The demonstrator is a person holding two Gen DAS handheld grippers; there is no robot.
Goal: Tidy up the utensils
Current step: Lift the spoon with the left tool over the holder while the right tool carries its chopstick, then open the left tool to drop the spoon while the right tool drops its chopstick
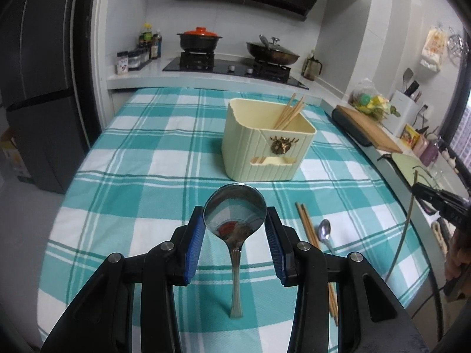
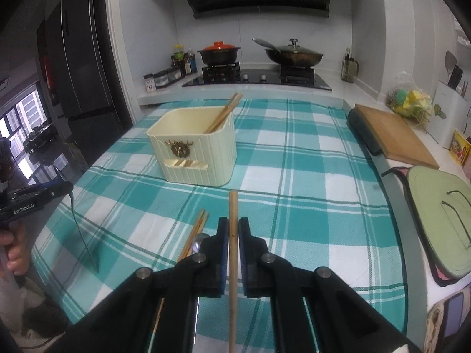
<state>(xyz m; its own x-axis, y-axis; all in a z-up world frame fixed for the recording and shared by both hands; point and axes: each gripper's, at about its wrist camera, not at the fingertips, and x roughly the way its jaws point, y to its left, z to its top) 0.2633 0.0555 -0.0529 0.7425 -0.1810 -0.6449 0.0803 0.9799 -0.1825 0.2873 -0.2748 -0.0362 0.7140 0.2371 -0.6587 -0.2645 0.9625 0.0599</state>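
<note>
A kitchen tabletop [image 1: 141, 158] under teal plaid: the left tool [image 1: 235, 223] pinches a steel spoon [image 1: 235, 214] by its bowl rim, the right tool [image 2: 233, 235] clamps one chopstick [image 2: 233, 220], both short of the cream utensil holder [image 2: 197, 150]. Either could slip free; open cloth surrounds the holder.

A mirror-glossy metal spoon [image 1: 235, 209] is held between ribbed blue pads [image 1: 196, 244]. Beyond the gripper, a matt ribbed plastic holder [image 1: 265, 150] (cream) is seen; woven checked cloth [image 1: 147, 176] covers the desk. A matt wooden chopstick [image 2: 233, 235] is clamped.
</note>
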